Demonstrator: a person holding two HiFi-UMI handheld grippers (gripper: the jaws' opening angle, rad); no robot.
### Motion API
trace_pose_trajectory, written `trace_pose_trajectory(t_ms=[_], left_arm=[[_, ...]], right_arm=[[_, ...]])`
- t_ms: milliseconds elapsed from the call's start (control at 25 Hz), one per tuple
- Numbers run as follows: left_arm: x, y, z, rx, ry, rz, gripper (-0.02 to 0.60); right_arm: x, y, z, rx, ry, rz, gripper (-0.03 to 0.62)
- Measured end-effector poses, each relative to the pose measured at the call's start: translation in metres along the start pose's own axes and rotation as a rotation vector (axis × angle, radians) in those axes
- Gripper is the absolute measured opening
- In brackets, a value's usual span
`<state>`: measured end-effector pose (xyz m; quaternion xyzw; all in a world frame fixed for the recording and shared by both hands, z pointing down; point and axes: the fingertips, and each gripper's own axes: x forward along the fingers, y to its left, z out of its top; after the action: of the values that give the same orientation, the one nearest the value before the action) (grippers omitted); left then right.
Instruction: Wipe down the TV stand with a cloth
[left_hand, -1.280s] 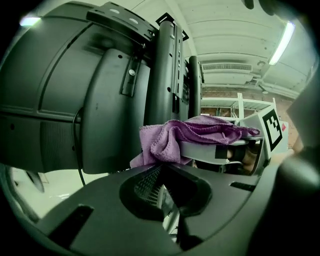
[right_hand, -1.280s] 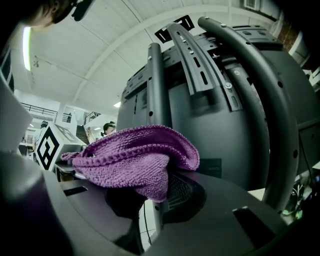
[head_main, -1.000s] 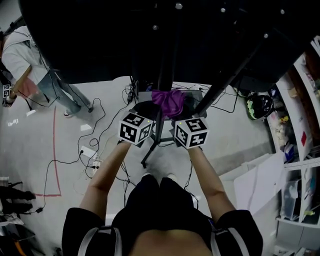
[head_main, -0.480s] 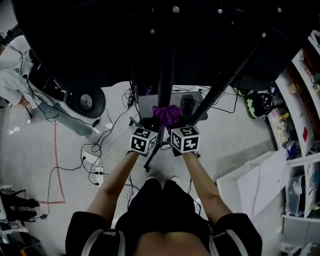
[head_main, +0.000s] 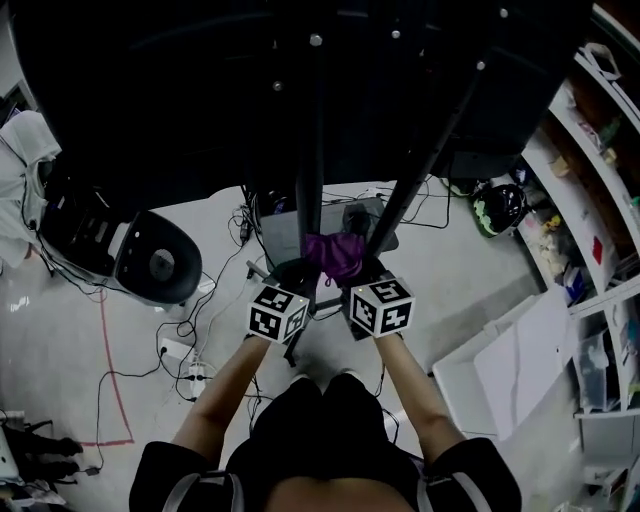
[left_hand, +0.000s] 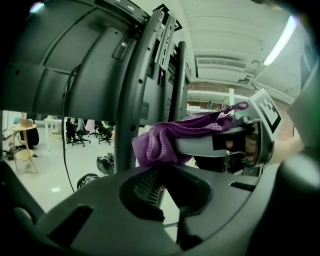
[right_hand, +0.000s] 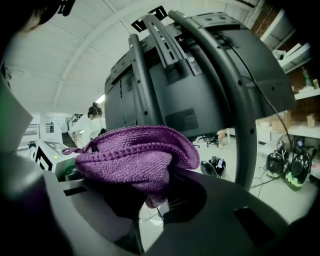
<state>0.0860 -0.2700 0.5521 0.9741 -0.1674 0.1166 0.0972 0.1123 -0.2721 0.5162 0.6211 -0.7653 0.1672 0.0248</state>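
at the tv stand | right gripper clenched on purple cloth | left gripper closed, beside it

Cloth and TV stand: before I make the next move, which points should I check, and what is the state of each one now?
1. Cloth held: ok, it is bunched in the jaws of the right gripper.
2. Left gripper free: ok, its jaws are together with nothing between them.
3. Cloth spread flat for wiping: not ok, it is crumpled.
4. Cloth touching the stand pole: cannot tell; it sits right beside the pole.
5. Trip hazards: not ok, cables and a power strip lie loose nearby, on the left.
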Motion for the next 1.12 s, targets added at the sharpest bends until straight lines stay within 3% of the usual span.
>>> trace_pose_trajectory(t_ms=[160, 360, 480, 720, 800, 920, 1120], left_arm=[[-0.007, -0.035, 0.083, -0.015, -0.095, -0.077, 0.006], [-0.001, -0.077, 0.204, 0.044, -0.214, -0.157, 0.006], [0.009, -0.096, 0.29, 0.151, -0.305, -0.103, 0.006], [-0.006, -0.116, 0.432, 0.243, -0.433, -0.028, 0.006], [-0.012, -0.111, 0.47, 0.289, -0.462, 0.029, 0.006], [-0.012, -0.107, 0.511, 0.294, -0.481, 0.056, 0.006], [0.004, -0.102, 0.54, 0.352, -0.419, 0.114, 0.006]], right_arm=[[-0.044, -0.001, 0.083, -0.085, -0.094, 0.021, 0.064], [-0.081, -0.002, 0.207, -0.223, -0.186, 0.098, 0.064], [-0.112, -0.007, 0.289, -0.395, -0.246, 0.131, 0.064], [-0.151, 0.008, 0.432, -0.636, -0.365, 0.107, 0.064], [-0.153, 0.012, 0.469, -0.655, -0.375, 0.11, 0.064], [-0.156, 0.011, 0.51, -0.645, -0.367, 0.111, 0.064], [-0.154, -0.006, 0.538, -0.628, -0.31, 0.063, 0.064]])
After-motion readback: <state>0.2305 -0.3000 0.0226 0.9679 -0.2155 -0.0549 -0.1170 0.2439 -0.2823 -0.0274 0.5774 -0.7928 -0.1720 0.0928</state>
